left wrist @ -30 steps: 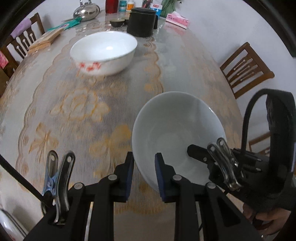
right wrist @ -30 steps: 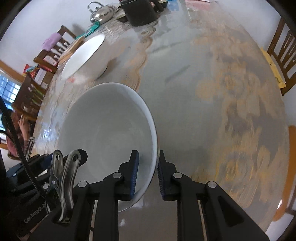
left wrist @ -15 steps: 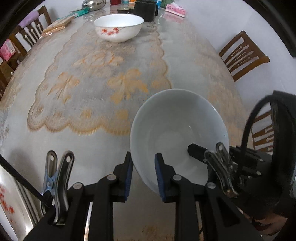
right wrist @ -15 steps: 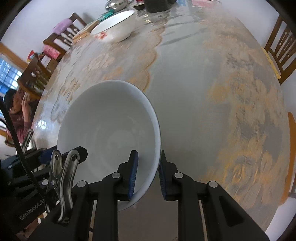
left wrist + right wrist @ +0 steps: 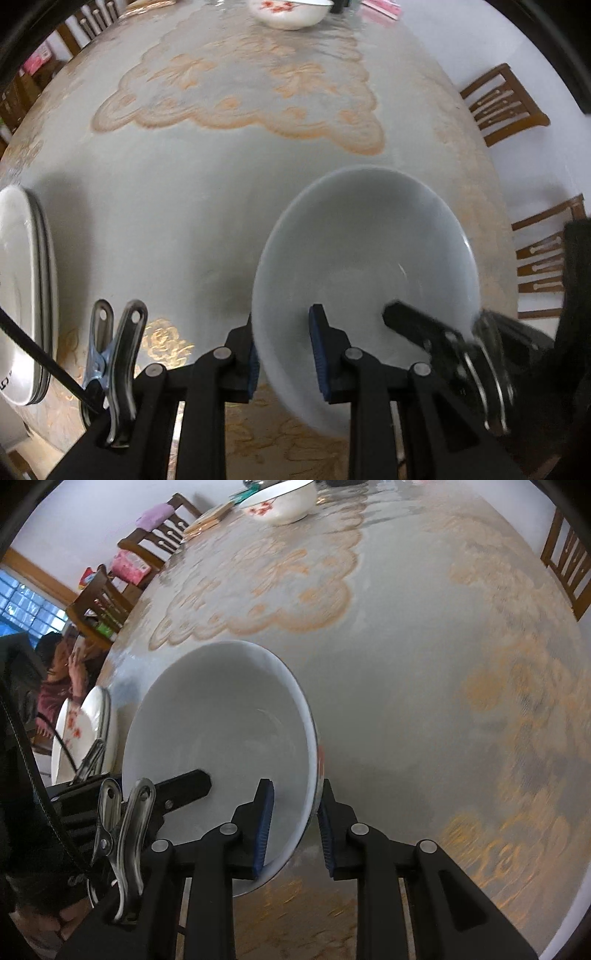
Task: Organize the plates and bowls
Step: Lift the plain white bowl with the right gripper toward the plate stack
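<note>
Your white bowl (image 5: 365, 251) hangs above the worktop (image 5: 207, 192), mouth tilted up toward you; being round, it has no long axis. It is plain and glossy inside, with a red mark outside by the rim. Your left tongs (image 5: 283, 352) and right tongs (image 5: 293, 821) each clamp opposite rim edges, nearly closed. No readable writing.

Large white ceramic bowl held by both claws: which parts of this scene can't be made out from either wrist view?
- Large white ceramic bowl: underside hidden by its own wall in both views.
- Stack of white oval plates: cut off by the left wrist view's edge; count unclear.
- Red-flowered white bowl: its inside is cut off at the top edge.
- Right claw: blurred in the left wrist view.
</note>
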Tool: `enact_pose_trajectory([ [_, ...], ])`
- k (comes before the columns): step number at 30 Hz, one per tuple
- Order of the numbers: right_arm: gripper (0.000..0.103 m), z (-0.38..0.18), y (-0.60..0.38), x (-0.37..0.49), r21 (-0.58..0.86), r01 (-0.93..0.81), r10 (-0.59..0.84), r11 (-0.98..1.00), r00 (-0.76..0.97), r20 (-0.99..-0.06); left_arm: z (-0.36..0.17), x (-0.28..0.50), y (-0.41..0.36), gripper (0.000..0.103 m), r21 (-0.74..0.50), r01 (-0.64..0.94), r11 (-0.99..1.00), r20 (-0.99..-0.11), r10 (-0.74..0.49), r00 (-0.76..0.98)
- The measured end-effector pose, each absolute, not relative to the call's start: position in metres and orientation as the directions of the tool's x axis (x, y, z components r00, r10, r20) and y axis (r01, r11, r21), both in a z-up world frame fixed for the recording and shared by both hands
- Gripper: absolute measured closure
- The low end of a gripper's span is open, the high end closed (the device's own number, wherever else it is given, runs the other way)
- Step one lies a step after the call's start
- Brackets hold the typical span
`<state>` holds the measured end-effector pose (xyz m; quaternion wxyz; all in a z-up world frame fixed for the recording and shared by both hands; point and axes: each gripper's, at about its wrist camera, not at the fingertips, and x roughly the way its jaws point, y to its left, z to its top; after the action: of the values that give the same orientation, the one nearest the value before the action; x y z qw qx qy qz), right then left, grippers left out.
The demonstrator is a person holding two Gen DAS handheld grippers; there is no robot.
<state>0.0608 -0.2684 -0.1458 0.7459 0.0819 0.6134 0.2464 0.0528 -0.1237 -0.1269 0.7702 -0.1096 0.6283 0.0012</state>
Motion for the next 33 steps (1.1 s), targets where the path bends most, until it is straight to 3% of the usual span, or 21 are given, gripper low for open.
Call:
enact_pose_trajectory([
  [7,0.079,-0.15,-0.248,0.05,0.389,-0.228,0.423,0.893,0.127,-0.897,-0.127,0.053,-0.098,0.079,-0.22,-0.114,0.969,-0.953,-0.188,0.238],
  [17,0.079,-0.152,-0.239,0.043,0.378,-0.065,0.383,0.924,0.201,-0.902,-0.128,0.046,-0.117,0.072,-0.18,0.121,0.976,-0.951,-0.204,0.231],
  [26,0.083,-0.146,-0.262,0.005,0.413,-0.006,0.399,0.911,0.263,-0.878,-0.116,0.031,-0.119,0.076,-0.163,0.18,0.97,-0.952,-0.202,0.229],
  [33,0.083,-0.132,-0.276,-0.002,0.467,0.014,0.445,0.884,0.279,-0.851,-0.095,0.016,-0.12,0.076,-0.188,0.119,0.975,-0.944,-0.213,0.251],
])
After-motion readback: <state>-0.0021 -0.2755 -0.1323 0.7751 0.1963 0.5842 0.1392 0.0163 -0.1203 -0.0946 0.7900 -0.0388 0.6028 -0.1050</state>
